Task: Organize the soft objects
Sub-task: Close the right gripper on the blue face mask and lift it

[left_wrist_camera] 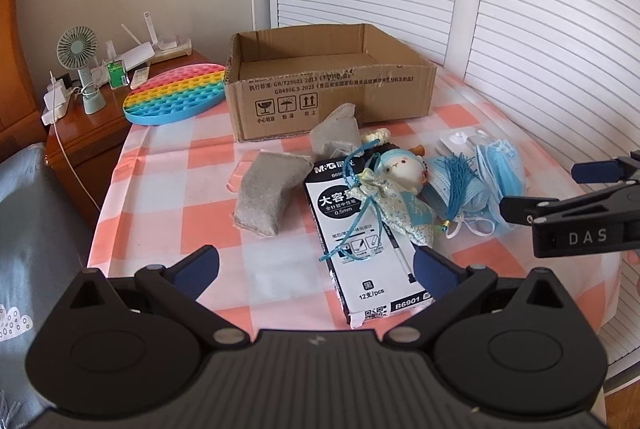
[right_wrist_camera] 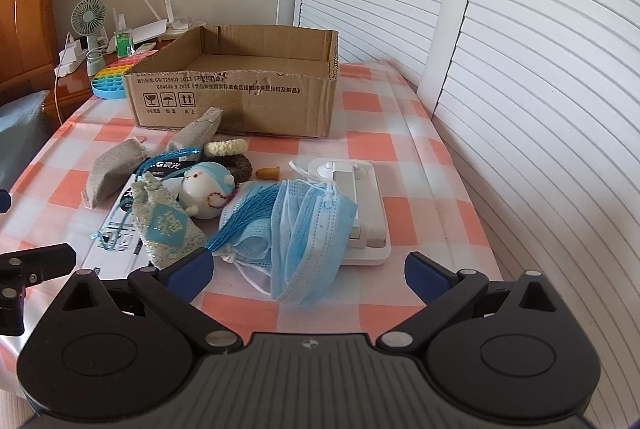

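An empty cardboard box (left_wrist_camera: 332, 97) (right_wrist_camera: 236, 101) stands at the back of the checked table. In front of it lie two grey fabric pouches (left_wrist_camera: 266, 195) (right_wrist_camera: 116, 165), a small plush doll (left_wrist_camera: 402, 171) (right_wrist_camera: 208, 191), a blue tasselled sachet (left_wrist_camera: 400, 207) (right_wrist_camera: 168, 229) and a pile of blue face masks (left_wrist_camera: 486, 177) (right_wrist_camera: 304, 233). My left gripper (left_wrist_camera: 316, 271) hangs open over the near end of a black-and-white pen box (left_wrist_camera: 364, 249). My right gripper (right_wrist_camera: 308, 271) is open just short of the masks, and it shows at the right edge of the left wrist view.
A white plastic device (right_wrist_camera: 360, 205) lies under the masks. A rainbow pop toy (left_wrist_camera: 176, 93) sits at the table's back left. A wooden nightstand (left_wrist_camera: 80, 133) holds a small fan (left_wrist_camera: 82, 69) and chargers. White louvred doors (right_wrist_camera: 520, 69) run along the right.
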A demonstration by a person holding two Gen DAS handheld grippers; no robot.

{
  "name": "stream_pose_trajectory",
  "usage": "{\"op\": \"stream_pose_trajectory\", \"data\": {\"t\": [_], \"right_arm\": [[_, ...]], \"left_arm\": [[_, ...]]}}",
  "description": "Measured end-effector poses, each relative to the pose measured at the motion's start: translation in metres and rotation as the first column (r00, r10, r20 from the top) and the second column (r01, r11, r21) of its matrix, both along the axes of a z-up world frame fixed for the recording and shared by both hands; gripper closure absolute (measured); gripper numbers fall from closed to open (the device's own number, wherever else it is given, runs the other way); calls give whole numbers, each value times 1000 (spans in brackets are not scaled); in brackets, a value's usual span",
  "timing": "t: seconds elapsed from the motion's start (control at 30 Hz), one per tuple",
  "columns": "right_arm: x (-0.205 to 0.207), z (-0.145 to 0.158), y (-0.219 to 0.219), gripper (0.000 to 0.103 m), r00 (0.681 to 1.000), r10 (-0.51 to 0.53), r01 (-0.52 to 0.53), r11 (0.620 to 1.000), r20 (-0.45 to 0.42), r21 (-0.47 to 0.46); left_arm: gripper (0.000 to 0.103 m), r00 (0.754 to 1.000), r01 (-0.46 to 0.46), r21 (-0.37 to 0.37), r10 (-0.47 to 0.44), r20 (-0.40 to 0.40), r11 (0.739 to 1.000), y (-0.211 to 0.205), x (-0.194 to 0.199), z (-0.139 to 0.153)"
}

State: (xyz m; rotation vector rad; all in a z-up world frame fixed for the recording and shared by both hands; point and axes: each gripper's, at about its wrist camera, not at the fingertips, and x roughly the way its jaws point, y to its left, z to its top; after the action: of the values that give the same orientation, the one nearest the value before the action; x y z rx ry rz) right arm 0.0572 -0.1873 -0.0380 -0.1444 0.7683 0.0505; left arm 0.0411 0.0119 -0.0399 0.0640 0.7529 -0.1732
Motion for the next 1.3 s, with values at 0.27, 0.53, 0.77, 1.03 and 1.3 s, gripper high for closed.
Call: {"op": "stream_pose_trajectory", "data": {"t": [0.27,0.53,0.77,1.03,1.3], "right_arm": [[11,-11,2,3,1000,19,-19,1000,1,-25],[21,-19,3,20,1000,24,-25,999,-20,-32],[23,-24,3,38,998,35,-36,999,-44,-30],[17,-22,1,68,997,39,-41,999,-63,-24],[-1,-13,-7,69,997,54,-55,998,-63,-18]], "left_arm": [[0,999,33,-11,-33,-29,999,2,11,-12],[0,999,17,-11,-17,-39,1000,9,18,-19],[0,999,21,-11,-21,-43,1000,9,20,-23],[0,999,35,28,-34,-33,999,4,16,-23],[0,996,90,29,-90,-15,996,5,9,-23]]}}
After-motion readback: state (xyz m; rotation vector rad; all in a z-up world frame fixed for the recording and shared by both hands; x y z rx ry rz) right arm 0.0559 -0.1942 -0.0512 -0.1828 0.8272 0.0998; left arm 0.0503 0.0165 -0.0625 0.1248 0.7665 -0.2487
